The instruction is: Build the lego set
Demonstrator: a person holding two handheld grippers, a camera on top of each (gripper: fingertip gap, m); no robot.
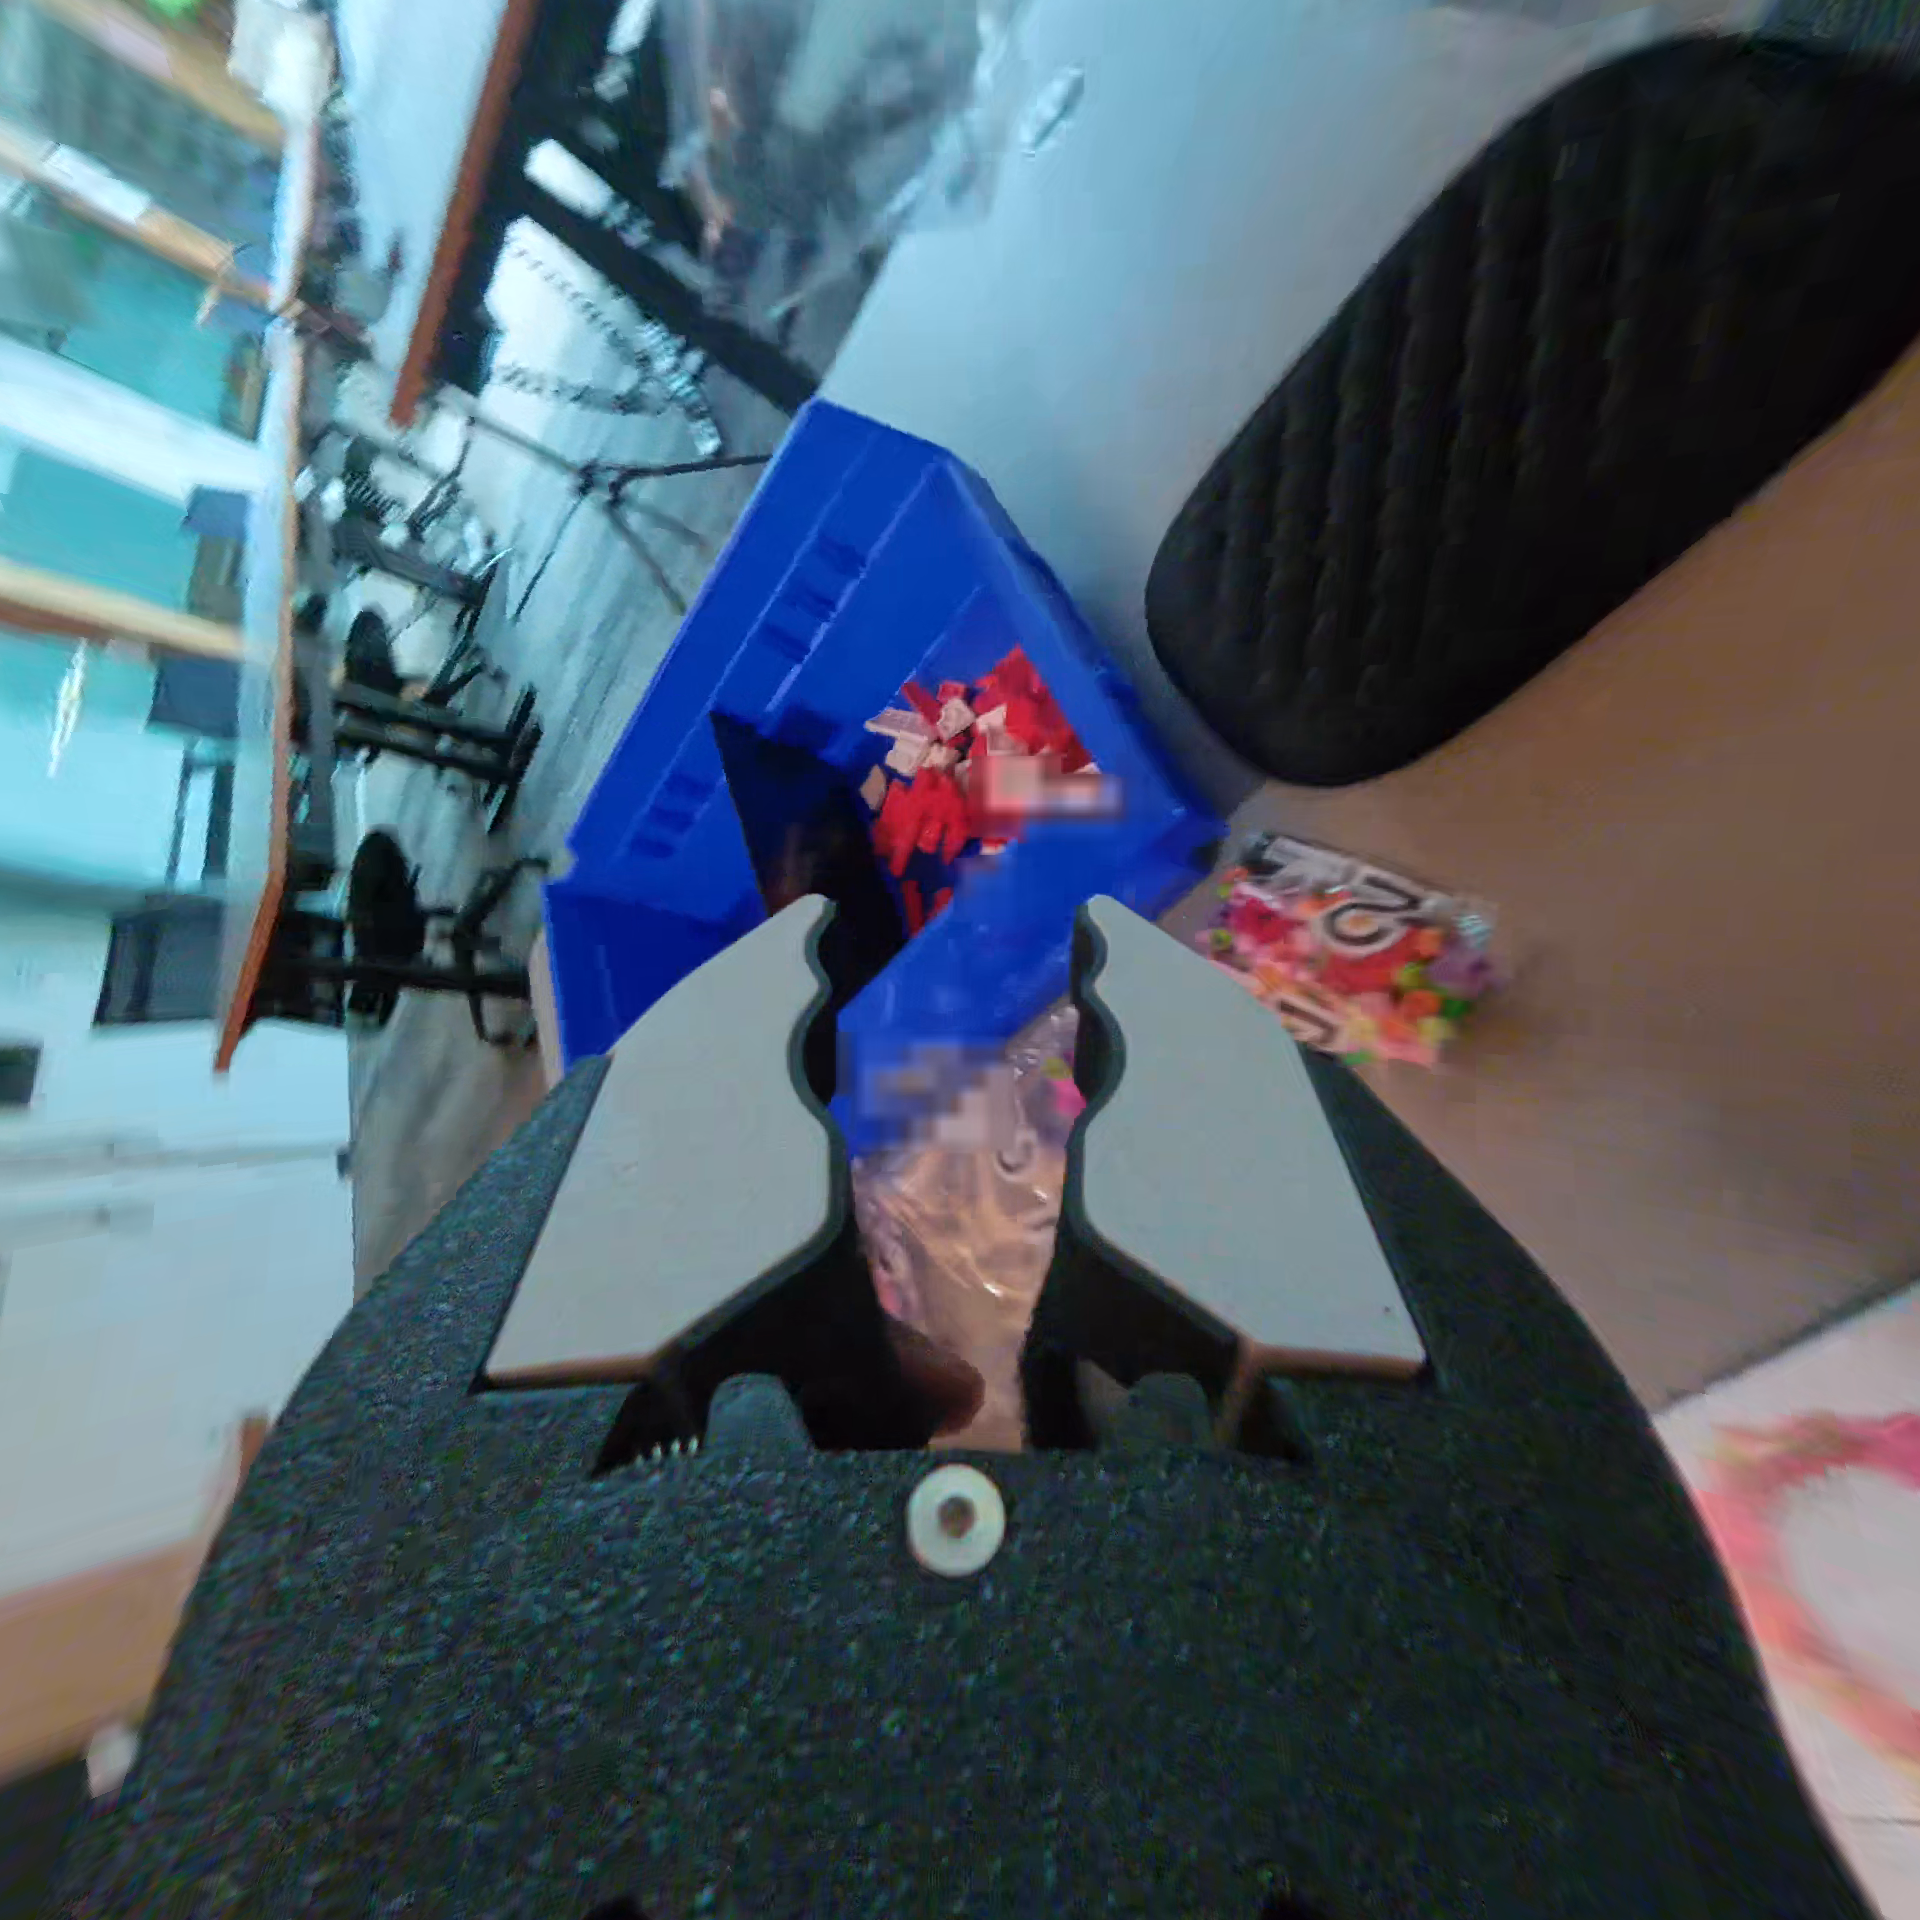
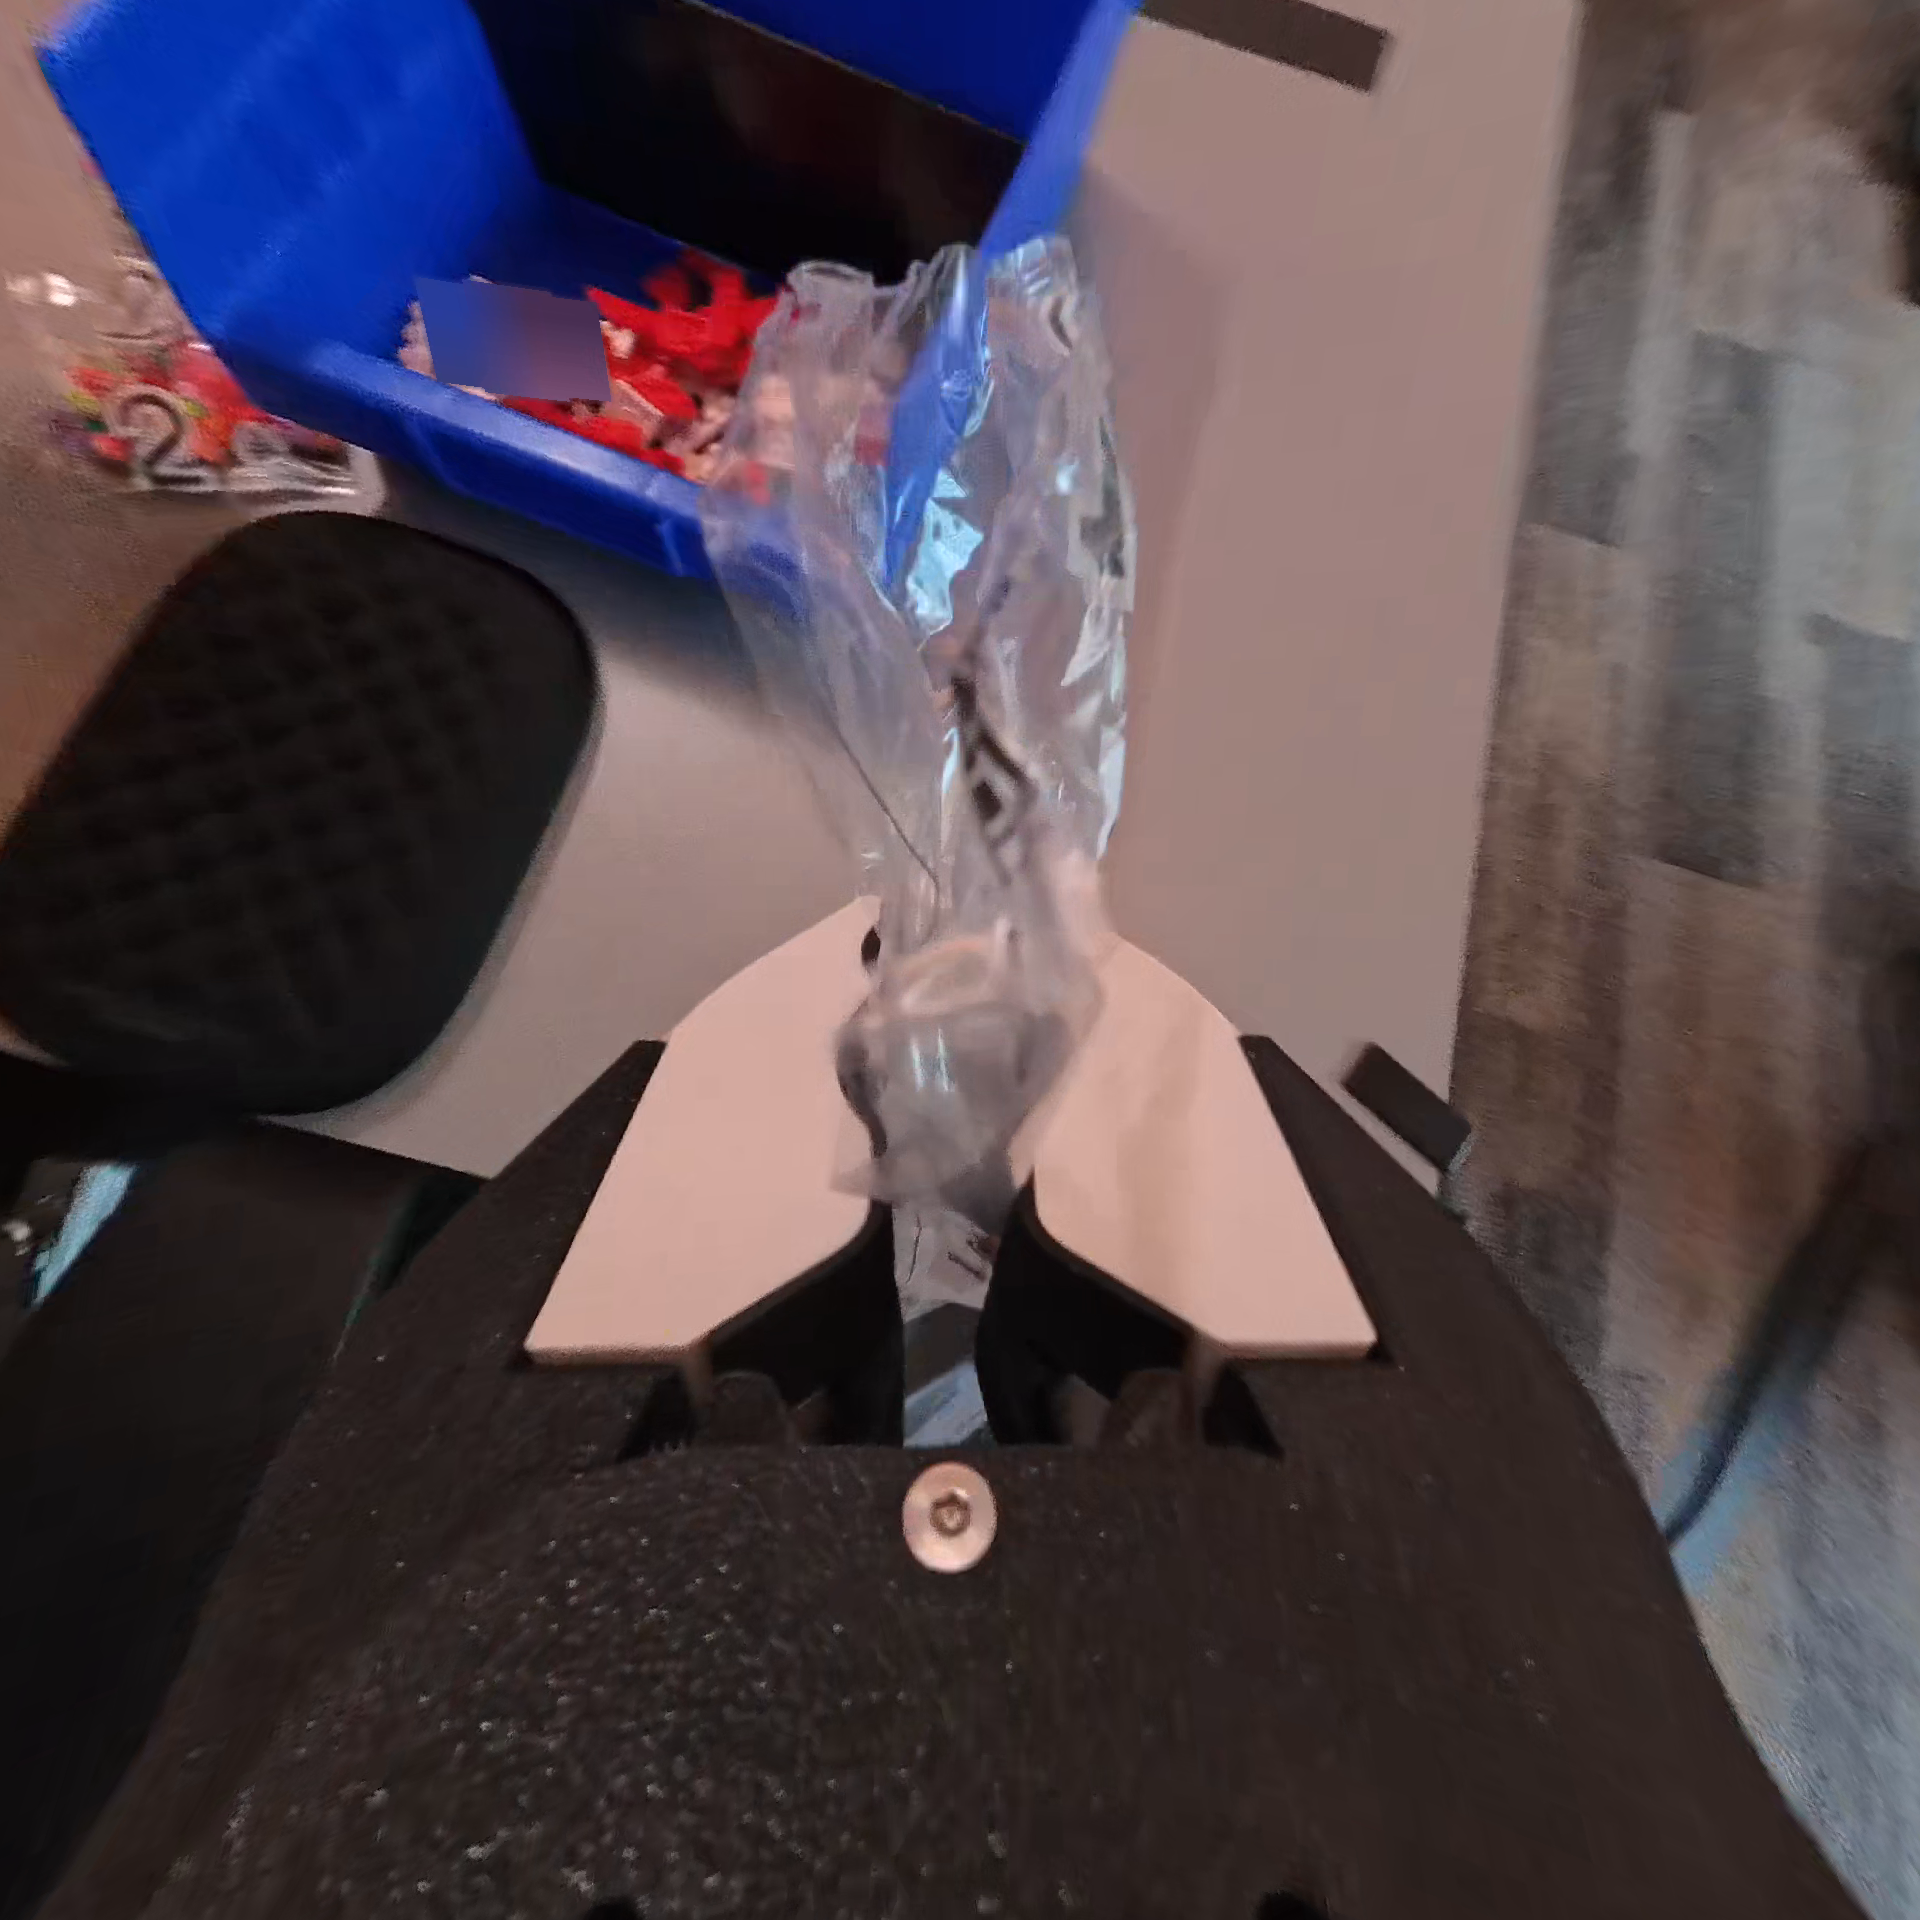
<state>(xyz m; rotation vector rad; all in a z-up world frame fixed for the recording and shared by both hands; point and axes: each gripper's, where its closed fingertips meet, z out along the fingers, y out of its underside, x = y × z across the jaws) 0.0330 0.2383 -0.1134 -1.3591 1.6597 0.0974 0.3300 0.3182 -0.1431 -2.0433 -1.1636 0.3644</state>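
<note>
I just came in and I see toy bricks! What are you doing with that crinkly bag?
A person is working with two hand-held claws. The right claw is shut on an empty-looking clear plastic bag, holding it up beside the blue bin. Red and white lego pieces lie loose in that bin. The left claw is open and points at the bin with a clear bag between its fingers, not squeezed. Another unopened bag of colourful pieces lies on the table next to the bin.
</note>
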